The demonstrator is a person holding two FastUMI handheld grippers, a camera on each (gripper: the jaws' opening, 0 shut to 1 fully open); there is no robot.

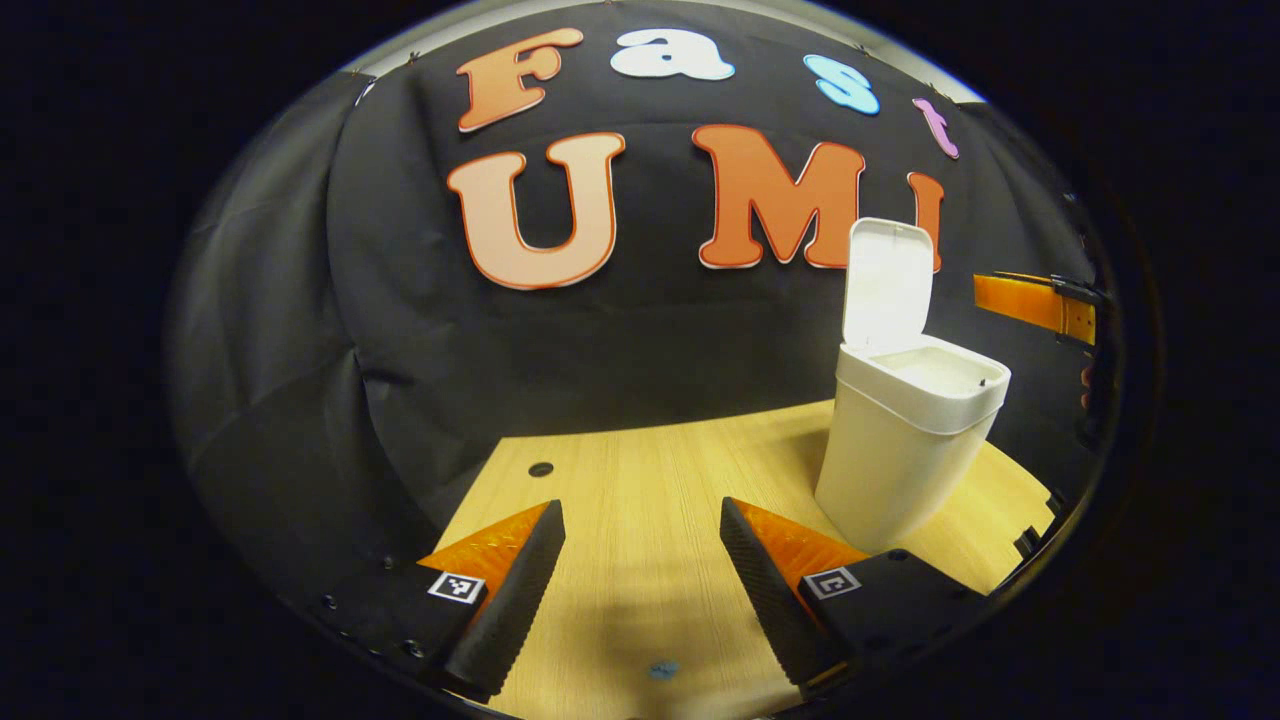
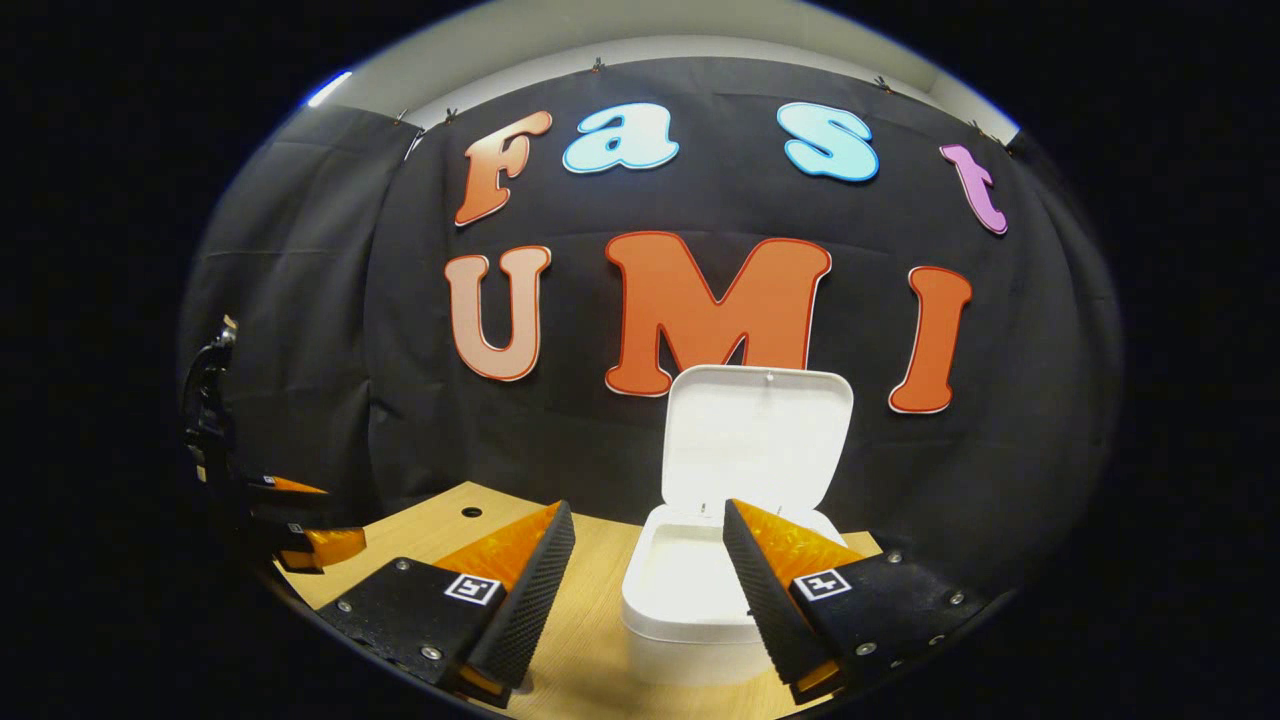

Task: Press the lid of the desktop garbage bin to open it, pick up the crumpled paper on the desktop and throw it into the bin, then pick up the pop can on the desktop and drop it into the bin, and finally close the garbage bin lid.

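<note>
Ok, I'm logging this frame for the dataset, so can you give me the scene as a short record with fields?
bin: white garbage bin standing on the wooden table
lid: lid up, bin mouth open
left gripper: left gripper open, nothing between the fingers, bin to its right
right gripper: right gripper open, holding nothing, hovering in front of the open bin
task stage: lid not yet closed

one bin (image 1: pixel 905 440), one raised lid (image 1: pixel 888 280), two grippers, apparently one table (image 1: pixel 640 480).
</note>
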